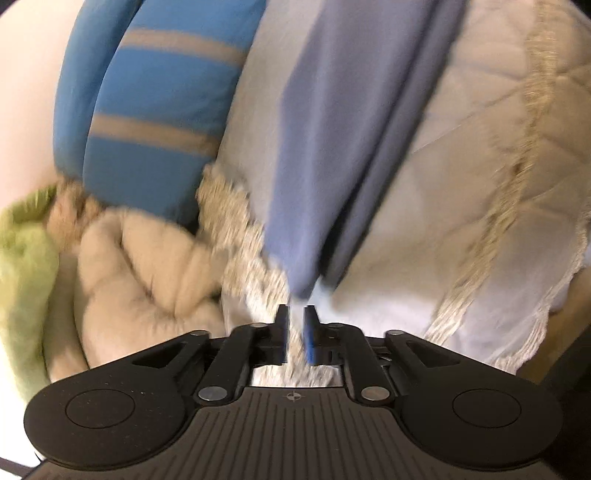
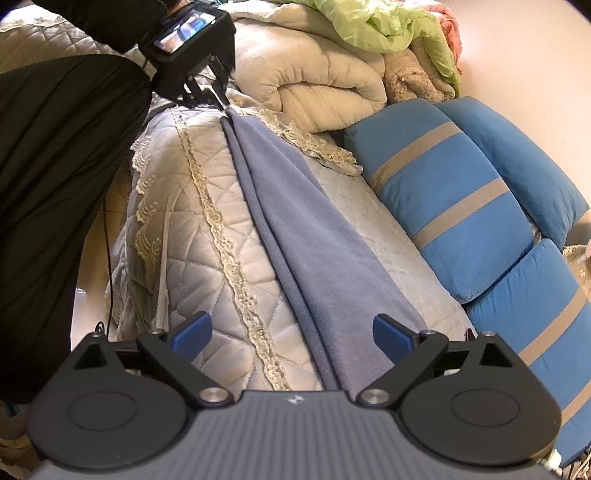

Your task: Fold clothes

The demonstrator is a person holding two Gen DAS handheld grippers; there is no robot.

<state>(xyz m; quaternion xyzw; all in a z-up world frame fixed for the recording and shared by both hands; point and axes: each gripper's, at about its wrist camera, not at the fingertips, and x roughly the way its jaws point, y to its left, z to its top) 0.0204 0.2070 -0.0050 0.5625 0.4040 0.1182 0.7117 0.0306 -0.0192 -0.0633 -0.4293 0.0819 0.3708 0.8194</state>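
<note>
A blue-grey cloth (image 2: 295,221), folded into a long narrow strip, lies lengthwise on a quilted cream bedspread (image 2: 192,229). My right gripper (image 2: 291,321) stands wide open over the near end of the strip, and its blue pads do not touch it. At the far end is my left gripper (image 2: 216,98), right at the cloth's tip. In the left wrist view the cloth (image 1: 332,147) runs away from me and its pointed end lies just ahead of the left gripper (image 1: 295,308). Its jaws stand a narrow gap apart, with lace trim showing between the pads.
Blue pillows with beige stripes (image 2: 443,184) line the wall side of the bed. A rolled cream duvet (image 2: 306,74) and a green blanket (image 2: 388,26) are piled behind the cloth's far end. A person's black clothing (image 2: 55,166) fills the left side.
</note>
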